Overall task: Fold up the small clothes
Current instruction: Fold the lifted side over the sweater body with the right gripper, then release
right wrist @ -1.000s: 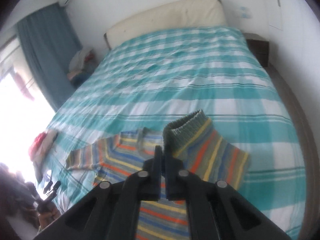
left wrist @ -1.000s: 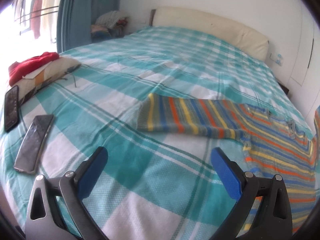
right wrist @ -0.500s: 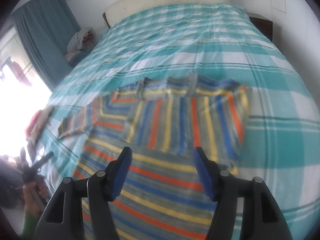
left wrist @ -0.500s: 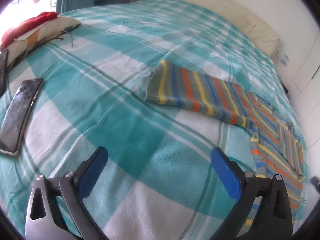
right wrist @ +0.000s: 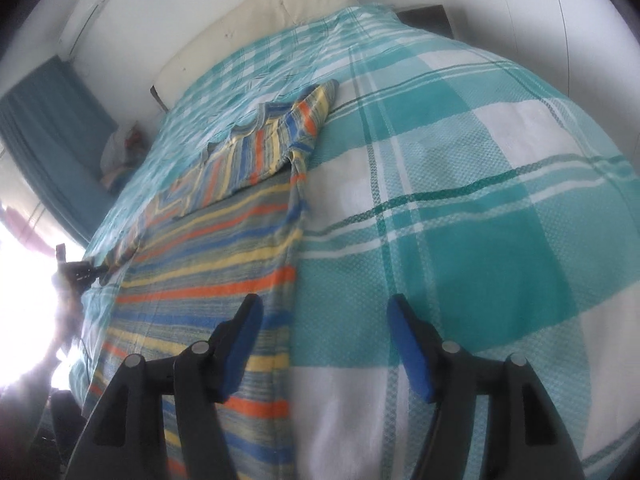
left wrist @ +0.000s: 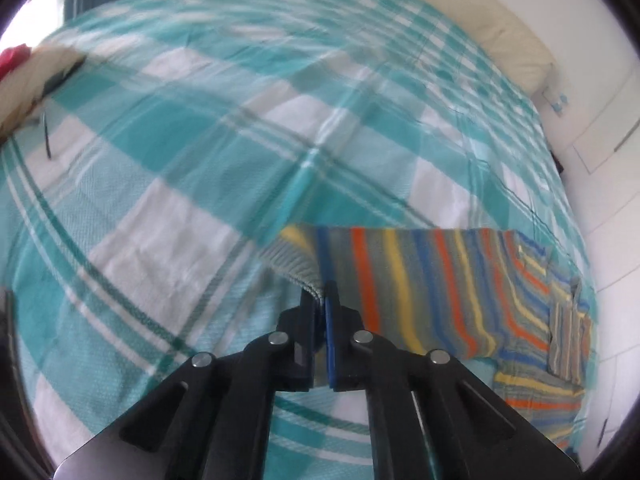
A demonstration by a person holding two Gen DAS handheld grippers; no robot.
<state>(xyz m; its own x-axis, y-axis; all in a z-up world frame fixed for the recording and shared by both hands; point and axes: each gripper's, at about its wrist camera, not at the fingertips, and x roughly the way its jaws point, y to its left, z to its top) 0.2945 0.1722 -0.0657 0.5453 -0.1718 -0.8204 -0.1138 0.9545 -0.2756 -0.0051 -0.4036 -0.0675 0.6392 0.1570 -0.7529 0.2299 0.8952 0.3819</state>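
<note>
Teal-and-white plaid bedding (left wrist: 208, 216) covers a wide bed, with a cream headboard cushion (right wrist: 256, 12) set against a white wall and a teal curtain (right wrist: 48, 128) hung at the window side. At the far left of the left wrist view, a pale cushion with something red on it (left wrist: 24, 68) is glimpsed at the bed's edge, blurred.

Moving right, the left gripper (left wrist: 322, 300) is seen clenched on the ribbed cuff (left wrist: 294, 266) of the striped knit sweater (left wrist: 460, 288) — the cuff edge is pinched between the two blue pads, and the sleeve is stretched flat away from the body. It is judged that the cuff is held so that the sleeve can be drawn across the body as the next fold.

In the right wrist view, the sweater (right wrist: 224, 264) is laid flat along the left half of the bed, its hem toward the camera. One sleeve is already folded across the chest (right wrist: 264, 148), which suggests the folding is partly done. The right gripper (right wrist: 324, 344) is held released above the sweater's side edge, nothing between its pads; the left pad hangs over the knit, the right pad over bare bedding. Whether the cloth is touched cannot be told.

No brand, label or readable writing is visible anywhere — only a small wall socket plate (left wrist: 558, 100) beside the headboard.
</note>
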